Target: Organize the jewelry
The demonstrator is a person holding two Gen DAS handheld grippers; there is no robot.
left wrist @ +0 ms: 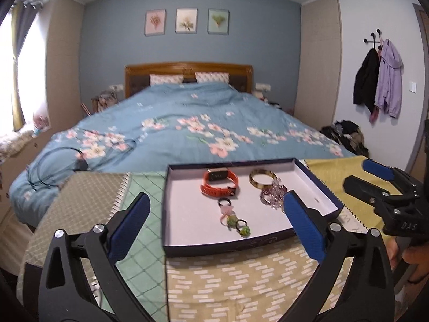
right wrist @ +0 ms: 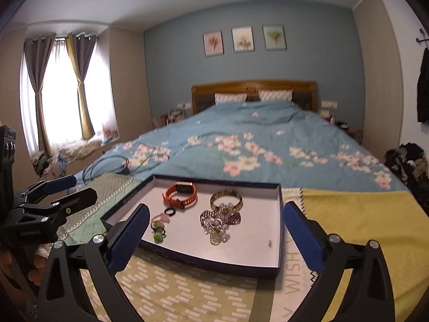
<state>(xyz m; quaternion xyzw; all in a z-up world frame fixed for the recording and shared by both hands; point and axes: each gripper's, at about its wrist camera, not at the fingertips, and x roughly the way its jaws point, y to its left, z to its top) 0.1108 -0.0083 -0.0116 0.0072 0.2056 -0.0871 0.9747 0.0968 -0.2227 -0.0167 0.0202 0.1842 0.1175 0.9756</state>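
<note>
Near field. In the left wrist view my left gripper (left wrist: pixel 215 224) fills the lower frame, its blue-padded black fingers (left wrist: pixel 131 222) spread wide with nothing between the pads; they hang over the patterned olive-and-white cloth (left wrist: pixel 236 281) at lower centre. In the right wrist view my right gripper (right wrist: pixel 214 237) stands equally wide and empty.

Middle field. The shallow dark-blue cardboard tray with a white floor (left wrist: pixel 187 220) lies just beyond the fingertips, at centre frame. Inside it:
- an orange rubber wristband watch (left wrist: pixel 219 185), toward the far left;
- an amber tortoiseshell bangle (left wrist: pixel 262 178), to its right;
- a tangle of purple and clear beaded bracelets (left wrist: pixel 272 197), touching the bangle's near side;
- a small black ring (left wrist: pixel 224 202), a pink bow ornament (left wrist: pixel 225 212) and green flower rings (left wrist: pixel 238 225), in a line running toward the near rim.

The other gripper shows at each view's edge: the right at mid-right of the left view, the left at mid-left of the right view. A plain yellow cloth (right wrist: pixel 362 214) lies right of the tray.

Far field. A bed with a blue floral duvet (left wrist: pixel 187 123) and wooden headboard (left wrist: pixel 187 68) spans the centre; three framed botanical prints (left wrist: pixel 186 21) hang at upper centre.
</note>
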